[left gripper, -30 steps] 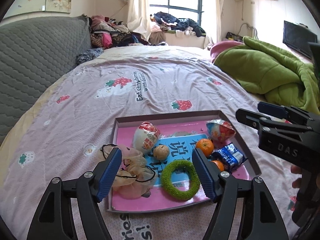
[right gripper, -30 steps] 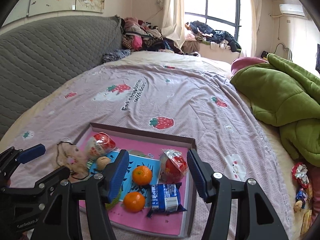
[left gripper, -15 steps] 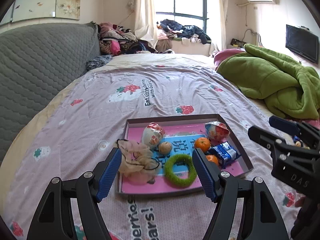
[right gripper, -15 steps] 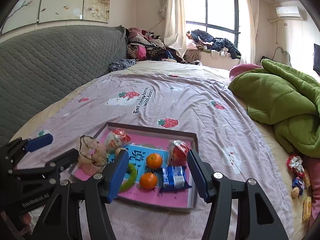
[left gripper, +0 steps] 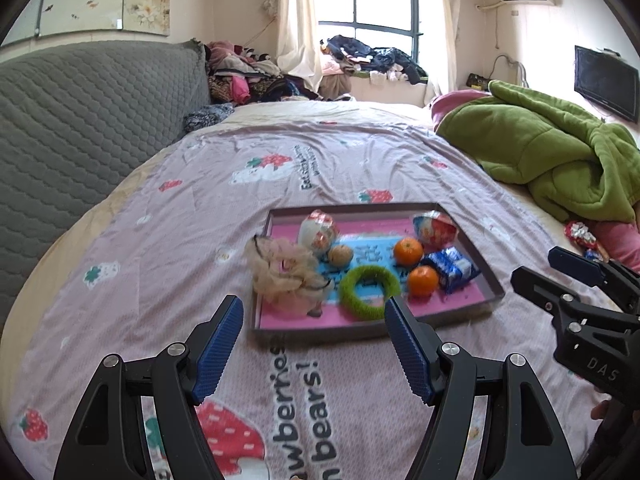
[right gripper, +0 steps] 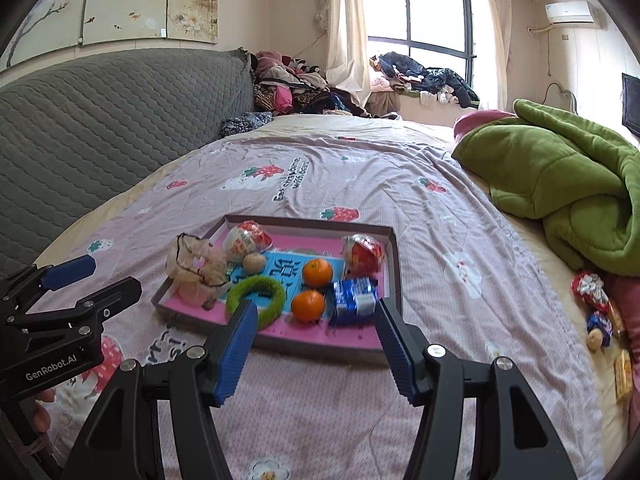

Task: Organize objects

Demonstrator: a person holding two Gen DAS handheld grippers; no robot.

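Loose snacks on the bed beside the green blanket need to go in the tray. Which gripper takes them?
Probably right. The loose snacks lie on the right side of the tray, nearer the right gripper. The left gripper sits toward the tray's left, by the beige scrunchie. Both are open and empty.

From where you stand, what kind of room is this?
Most likely a lived-in bedroom: a bed with a strawberry-print sheet, a padded grey headboard, a crumpled green quilt, and clothes heaped by the window.

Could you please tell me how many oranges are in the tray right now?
2. One orange sits mid-tray beside the red foil egg; the other orange lies nearer the camera, between the green ring and the blue packet. None seems hidden.
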